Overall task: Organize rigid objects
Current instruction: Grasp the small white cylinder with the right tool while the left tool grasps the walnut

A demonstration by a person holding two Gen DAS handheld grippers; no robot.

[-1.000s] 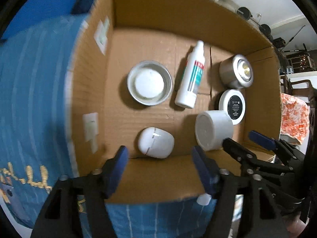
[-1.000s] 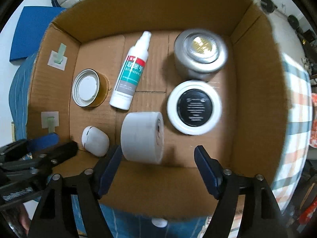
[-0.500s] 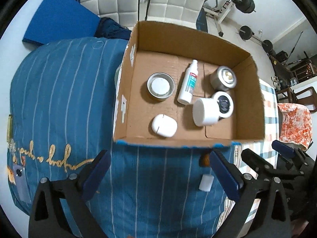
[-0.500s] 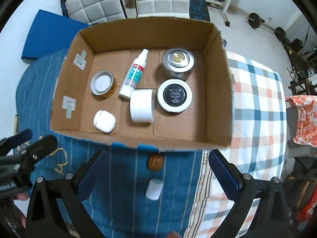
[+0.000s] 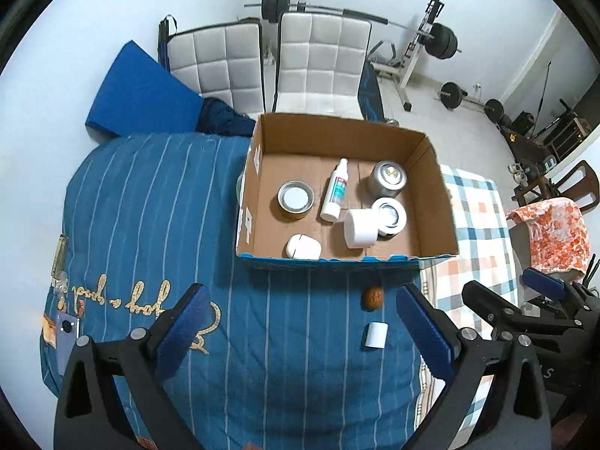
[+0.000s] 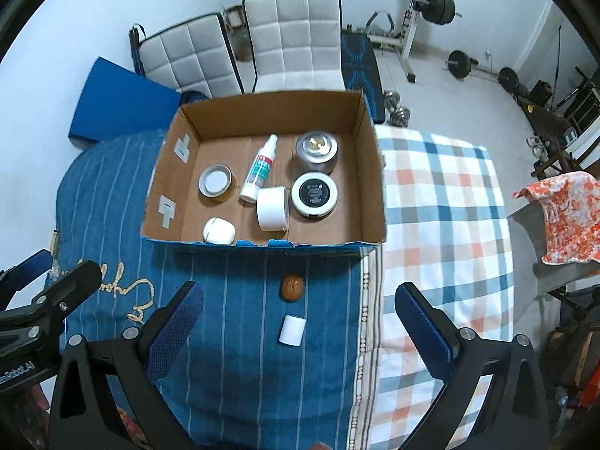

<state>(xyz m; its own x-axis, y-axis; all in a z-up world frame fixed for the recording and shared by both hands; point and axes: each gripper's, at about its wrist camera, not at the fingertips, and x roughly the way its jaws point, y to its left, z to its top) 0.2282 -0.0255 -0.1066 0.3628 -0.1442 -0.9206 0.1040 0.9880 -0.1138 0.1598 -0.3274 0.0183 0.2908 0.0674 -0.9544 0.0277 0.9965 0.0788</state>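
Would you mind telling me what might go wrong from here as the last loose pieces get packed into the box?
1. The walnut is round and lies on soft bedding; open tongs closing on it may squirt it away.
2. The small white cylinder lies on its side and could roll when nudged.
3. In the box, the white jar lies on its side against the black-lidded tin; a dropped piece may shift it.

box [image 6: 262, 242] right side free; walnut [image 6: 292, 287] and white cylinder [image 6: 292, 329] lie before it.
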